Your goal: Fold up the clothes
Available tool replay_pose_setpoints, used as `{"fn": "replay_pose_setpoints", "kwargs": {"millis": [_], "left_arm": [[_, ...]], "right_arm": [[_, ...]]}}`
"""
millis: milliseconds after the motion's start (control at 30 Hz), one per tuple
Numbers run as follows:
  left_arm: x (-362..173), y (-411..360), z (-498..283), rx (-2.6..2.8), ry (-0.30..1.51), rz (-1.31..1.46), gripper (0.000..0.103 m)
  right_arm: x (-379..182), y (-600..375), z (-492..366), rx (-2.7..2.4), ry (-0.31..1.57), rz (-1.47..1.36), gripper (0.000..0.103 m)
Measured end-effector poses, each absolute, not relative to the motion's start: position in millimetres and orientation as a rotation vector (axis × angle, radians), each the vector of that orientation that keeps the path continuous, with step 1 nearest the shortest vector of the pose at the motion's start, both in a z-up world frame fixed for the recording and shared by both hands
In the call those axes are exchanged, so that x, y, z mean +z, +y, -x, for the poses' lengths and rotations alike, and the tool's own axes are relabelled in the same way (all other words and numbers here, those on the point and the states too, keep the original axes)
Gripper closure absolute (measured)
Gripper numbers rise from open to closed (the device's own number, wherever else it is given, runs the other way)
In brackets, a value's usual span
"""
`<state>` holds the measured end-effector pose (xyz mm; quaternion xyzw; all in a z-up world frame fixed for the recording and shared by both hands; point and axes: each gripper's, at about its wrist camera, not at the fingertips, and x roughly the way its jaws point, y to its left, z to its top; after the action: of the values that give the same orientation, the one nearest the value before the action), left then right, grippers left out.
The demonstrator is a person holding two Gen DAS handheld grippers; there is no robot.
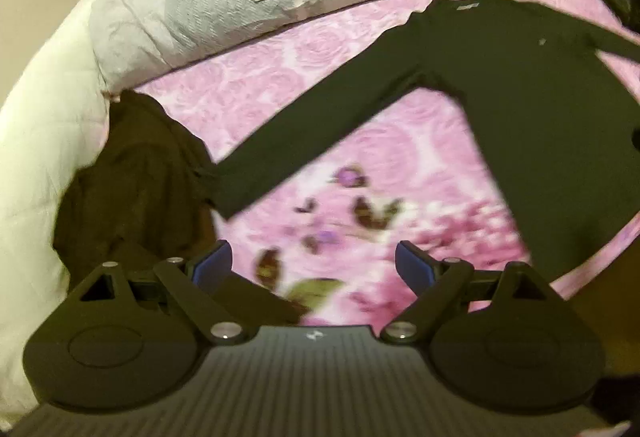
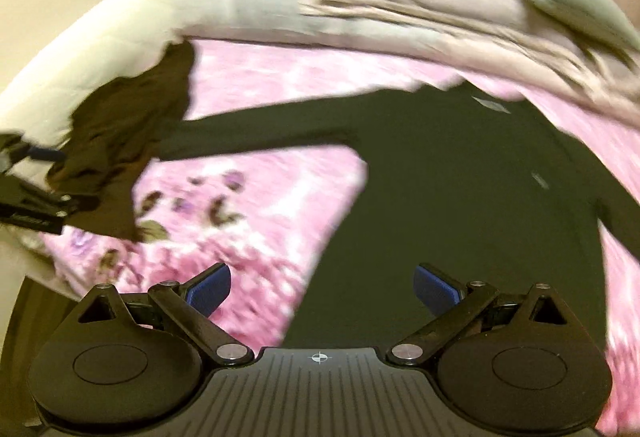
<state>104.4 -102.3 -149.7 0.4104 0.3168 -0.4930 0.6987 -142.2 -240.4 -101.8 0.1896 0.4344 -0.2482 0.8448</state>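
1. The dark long-sleeved shirt (image 1: 520,85) is smooth, matte fabric, lying flat on the pink rose-patterned bedspread (image 1: 320,85).
2. It lies ahead and right of the left gripper (image 1: 312,267), whose blue-padded fingers stand apart, holding nothing.
3. The right gripper (image 2: 322,291) hovers over the shirt's hem, fingers apart.
4. A crumpled brown garment (image 1: 136,177) touches the sleeve's cuff.
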Motion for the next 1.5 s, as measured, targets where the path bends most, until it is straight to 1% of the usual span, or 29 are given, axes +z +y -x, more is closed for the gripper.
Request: {"fn": "replay_pose_setpoints", "kwargs": {"millis": [133,233,267,300,333,467,567,733,867,900,933,1133,1200,1267,1300,1500], "left_arm": [[-170,-112,-158,-1.177,0.621,-1.021,0.017],[-188,-120,-198,-1.248,0.539,-1.095,0.017],[-195,-122,-212,-1.270,0.520,-1.111,0.017],[-203,-125,-227,-1.289,0.503,-1.126,0.017],[-209,-127,-239,-1.299,0.492,-1.135,0.017],[-235,-131,-282,-1.314,0.467,-1.164,0.017],[-253,-129,-306,-1.289,0.477,-1.159,0.017],[-270,-118,-333,-1.237,0.524,-1.110,0.017],[-279,-106,-344,-1.202,0.561,-1.091,0.017],[-279,-104,-344,-1.197,0.564,-1.093,0.017],[-278,-102,-344,-1.193,0.566,-1.095,0.017],[-259,-109,-330,-1.214,0.540,-1.067,0.017],[-251,-120,-320,-1.235,0.529,-1.039,0.017],[-242,-139,-305,-1.275,0.516,-1.011,0.017],[-239,-150,-295,-1.302,0.510,-1.010,0.017],[-228,-222,-217,-1.491,0.412,-1.050,0.017]], "right_arm": [[-123,-233,62,-0.467,0.926,-0.256,0.003],[-150,-230,0,-0.418,0.921,-0.195,0.003],[-160,-228,-20,-0.399,0.920,-0.177,0.009],[-172,-228,-39,-0.372,0.929,-0.159,0.032],[-185,-228,-60,-0.347,0.947,-0.138,0.049],[-246,-221,-141,-0.244,0.986,-0.013,0.049],[-285,-211,-184,-0.147,0.981,0.119,0.049],[-339,-192,-237,-0.020,0.987,0.330,0.049],[-361,-187,-258,0.000,0.995,0.419,0.049],[-355,-193,-258,-0.009,0.985,0.385,0.069],[-346,-201,-257,-0.023,0.971,0.332,0.094],[-289,-252,-252,-0.103,0.876,0.018,0.096],[-250,-297,-228,-0.199,0.779,-0.129,0.096],[-208,-351,-190,-0.317,0.659,-0.257,0.096],[-203,-375,-158,-0.386,0.626,-0.301,0.096],[-205,-514,56,-0.826,0.478,-0.519,0.096]]}}
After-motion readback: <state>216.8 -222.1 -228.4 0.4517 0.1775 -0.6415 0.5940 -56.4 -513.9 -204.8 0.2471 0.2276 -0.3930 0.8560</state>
